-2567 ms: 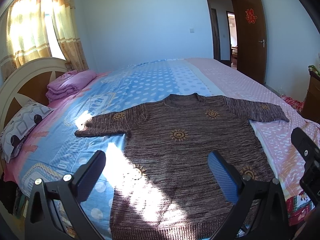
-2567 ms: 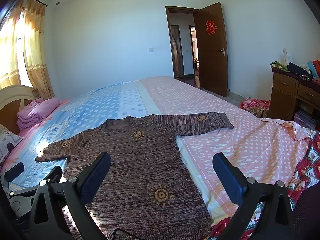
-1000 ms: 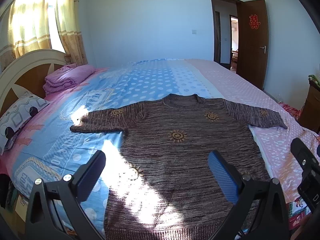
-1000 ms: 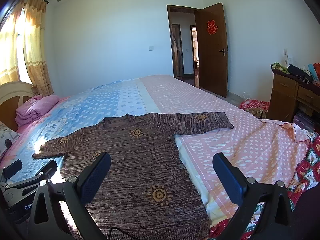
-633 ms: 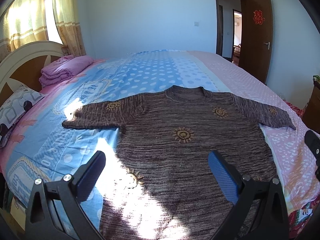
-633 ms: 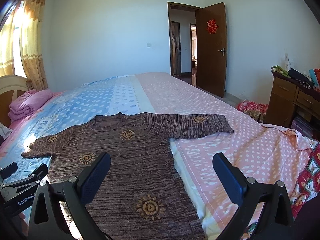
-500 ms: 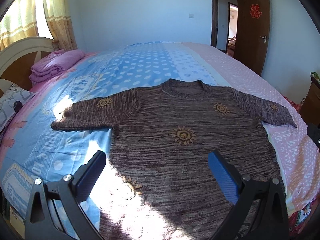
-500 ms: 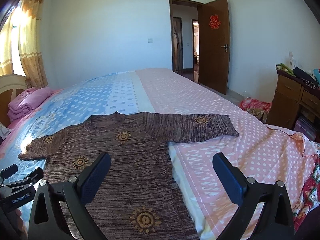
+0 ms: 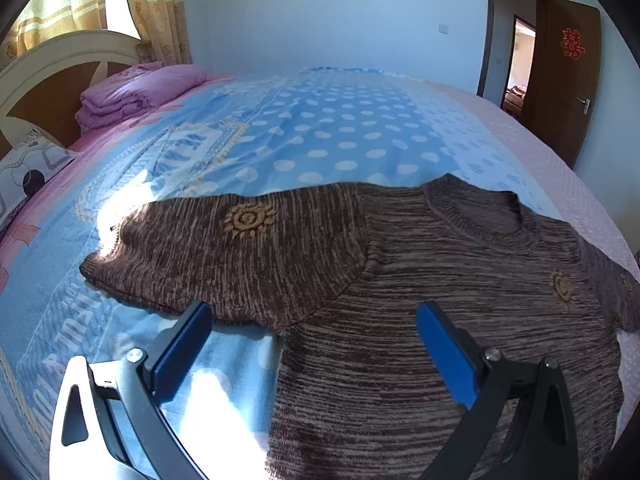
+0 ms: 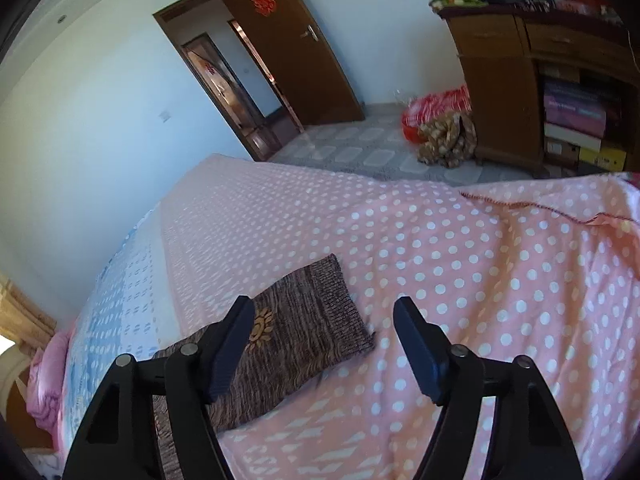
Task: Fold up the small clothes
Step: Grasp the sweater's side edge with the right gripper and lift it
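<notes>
Brown knit sweater (image 9: pixel 420 288) lies flat on the bed (image 9: pixel 320 136), sleeves spread | left gripper (image 9: pixel 312 344) hovers wide open, empty, over the left armpit | right gripper (image 10: pixel 324 344), jaws just narrowing yet apart, holds nothing above the right sleeve cuff (image 10: pixel 320 312).

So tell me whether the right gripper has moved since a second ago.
Yes. The right gripper has swung right, from over the sweater's body to its sleeve end, rolling too, with its jaws closing partway, nothing between them.

sweater (image 10: pixel 280 344) body cut off, pillow (image 9: pixel 24 168) half out of frame
</notes>
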The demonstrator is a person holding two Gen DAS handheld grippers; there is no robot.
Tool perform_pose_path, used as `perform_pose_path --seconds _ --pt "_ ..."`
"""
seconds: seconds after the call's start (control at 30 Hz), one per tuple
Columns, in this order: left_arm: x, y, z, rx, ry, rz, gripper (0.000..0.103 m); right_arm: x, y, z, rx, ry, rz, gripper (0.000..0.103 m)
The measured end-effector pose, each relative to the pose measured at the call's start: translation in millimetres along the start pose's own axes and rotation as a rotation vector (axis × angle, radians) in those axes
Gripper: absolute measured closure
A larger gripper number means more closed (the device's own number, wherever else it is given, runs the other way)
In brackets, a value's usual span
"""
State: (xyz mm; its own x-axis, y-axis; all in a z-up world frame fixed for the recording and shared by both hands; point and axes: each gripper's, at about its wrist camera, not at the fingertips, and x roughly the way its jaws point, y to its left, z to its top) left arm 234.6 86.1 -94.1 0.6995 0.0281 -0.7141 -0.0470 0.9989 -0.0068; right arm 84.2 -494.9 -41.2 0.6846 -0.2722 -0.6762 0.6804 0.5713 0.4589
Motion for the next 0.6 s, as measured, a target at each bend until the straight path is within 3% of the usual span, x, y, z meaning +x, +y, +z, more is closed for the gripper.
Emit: perform_pose_path --seconds 0.17,0.33,0.43,0.5,0.57,0.6 --pt "27.5 -4.0 -16.7 0.004 0.028 0.044 0.000 63.7 9.6 1.8 -0.075 0.087 -0.084 0.036" --pt "28.9 -15.7 -19.9 0.059 0.033 0.051 0.000 104.4 9.9 3.4 -0.117 0.101 -0.168 0.041" --pt "35.1 -16.5 -20.3 0.068 0.063 0.045 0.000 111.9 22.2 -0.8 -0.228 0.092 -0.231 0.041" --pt "37.6 -10.9 -19.6 0.038 0.072 0.022 0.000 113.4 31.3 -6.6 -0.316 0.098 -0.271 0.050" --pt "40.4 -5.5 -19.4 0.002 0.085 -0.002 0.000 112.2 36.4 -8.2 -0.363 0.109 -0.252 0.075" --pt "42.1 -3.5 -19.4 -0.014 0.093 -0.015 0.000 112.2 39.2 -8.2 -0.377 0.120 -0.246 0.081"
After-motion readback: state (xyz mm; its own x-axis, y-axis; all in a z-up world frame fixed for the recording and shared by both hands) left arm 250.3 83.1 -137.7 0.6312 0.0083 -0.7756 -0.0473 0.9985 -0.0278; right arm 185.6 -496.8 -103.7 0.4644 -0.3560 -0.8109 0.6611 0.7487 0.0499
